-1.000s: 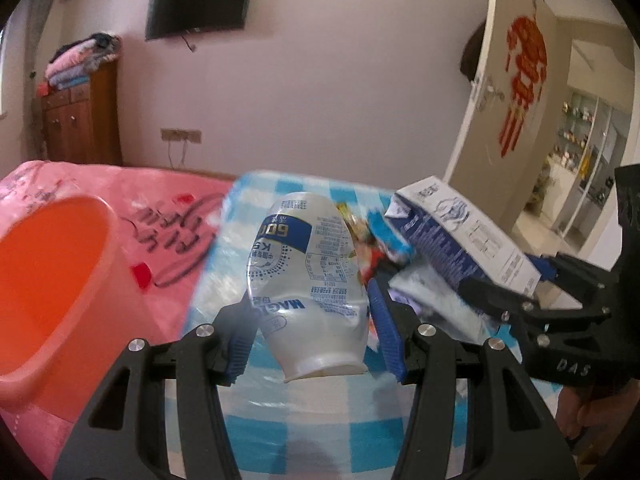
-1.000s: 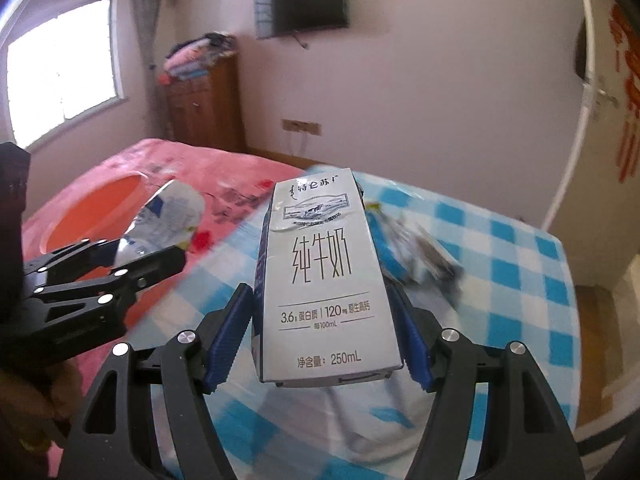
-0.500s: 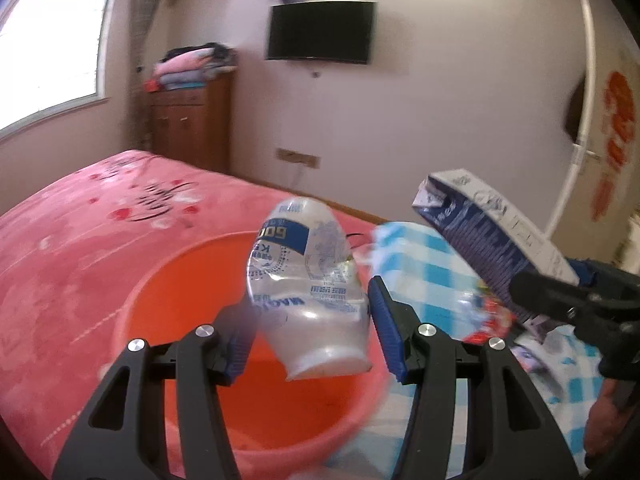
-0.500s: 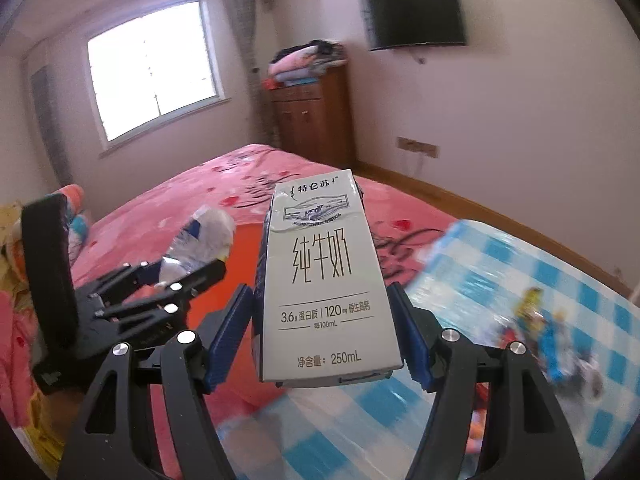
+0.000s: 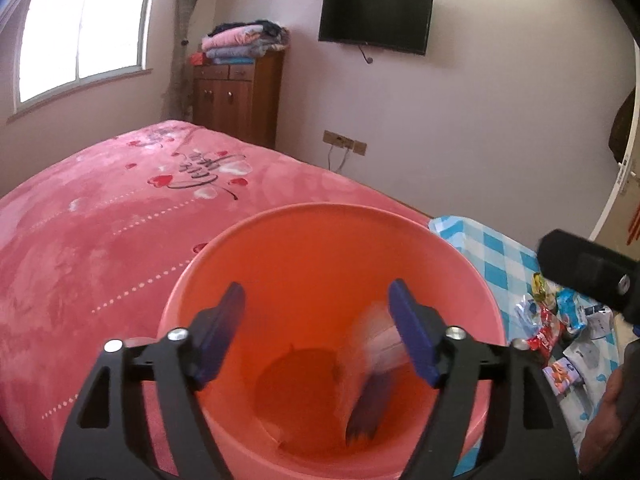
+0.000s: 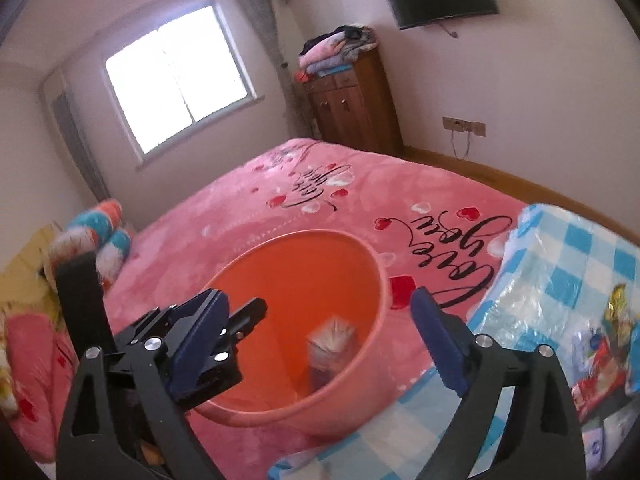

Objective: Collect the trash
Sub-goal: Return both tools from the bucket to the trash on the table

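Note:
An orange bucket (image 5: 320, 210) stands on the pink bed, right under both grippers. My left gripper (image 5: 318, 336) hangs over its mouth with its jaws opening and nothing between the blue pads. Inside the bucket, a blurred white and dark-blue piece of trash (image 5: 374, 384) is dropping past the right finger. In the right wrist view, my right gripper (image 6: 318, 340) is also over the bucket (image 6: 304, 236), jaws opening and empty. There a blurred white item (image 6: 332, 340) falls inside. The left gripper (image 6: 244, 320) shows at the bucket's left rim. Whether each blur is the bottle or the carton, I cannot tell.
The pink blanket (image 5: 120, 220) covers the bed to the left and behind. A blue checked cloth (image 6: 580, 260) lies to the right with several wrappers (image 5: 560, 320) on it. A wooden cabinet (image 5: 236, 96) stands at the far wall. A person's hand (image 5: 612, 412) is at lower right.
Both grippers swung left from the checked cloth to above the bucket. Their jaws spread, and the crushed bottle and the milk carton left them and are dropping into the bucket.

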`<state>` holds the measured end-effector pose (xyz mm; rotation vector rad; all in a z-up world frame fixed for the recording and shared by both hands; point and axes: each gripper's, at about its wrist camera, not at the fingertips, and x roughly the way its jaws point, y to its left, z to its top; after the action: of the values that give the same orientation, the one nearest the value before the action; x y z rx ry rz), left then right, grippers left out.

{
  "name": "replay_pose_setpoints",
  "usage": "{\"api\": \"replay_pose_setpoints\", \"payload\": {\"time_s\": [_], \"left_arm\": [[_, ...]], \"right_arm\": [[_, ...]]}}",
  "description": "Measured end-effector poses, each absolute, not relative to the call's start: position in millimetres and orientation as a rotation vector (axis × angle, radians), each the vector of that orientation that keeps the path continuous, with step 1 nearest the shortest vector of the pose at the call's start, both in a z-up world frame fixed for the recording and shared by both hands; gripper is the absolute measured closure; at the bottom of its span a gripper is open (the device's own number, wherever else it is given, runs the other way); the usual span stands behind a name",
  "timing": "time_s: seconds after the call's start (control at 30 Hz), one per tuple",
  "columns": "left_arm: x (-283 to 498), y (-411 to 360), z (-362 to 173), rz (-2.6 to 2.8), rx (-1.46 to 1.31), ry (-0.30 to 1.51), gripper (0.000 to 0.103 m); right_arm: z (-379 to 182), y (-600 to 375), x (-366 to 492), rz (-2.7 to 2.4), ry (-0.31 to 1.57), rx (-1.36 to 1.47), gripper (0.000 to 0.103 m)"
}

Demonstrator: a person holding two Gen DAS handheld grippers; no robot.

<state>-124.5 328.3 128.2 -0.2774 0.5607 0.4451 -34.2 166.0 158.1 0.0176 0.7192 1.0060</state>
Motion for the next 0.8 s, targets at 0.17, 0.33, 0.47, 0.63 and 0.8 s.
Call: {"api": "replay_pose_setpoints", "payload": {"time_s": [0.17,0.33,0.47,0.63,0.8], "left_arm": [[-134,317,135,0.442,-0.243,0.490,0.016],[-139,296,139,0.389,-0.204,0.436,0.015],[-136,268,137,0.259,-0.184,0.420,0.015],[-130,232,135,0.164,-0.169,0.452,0.015],[-124,204,128,0.118,-0.160,0.492,0.015]], "right_arm": [[154,125,-29,0.937,0.711,0.097,0.012],[140,80,-45,0.842,0.647,0.137,0.012],[122,49,-56,0.766,0.599,0.153,0.008],[103,14,-73,0.678,0.539,0.135,0.005],[97,-15,-79,0.628,0.509,0.132,0.005]]}}
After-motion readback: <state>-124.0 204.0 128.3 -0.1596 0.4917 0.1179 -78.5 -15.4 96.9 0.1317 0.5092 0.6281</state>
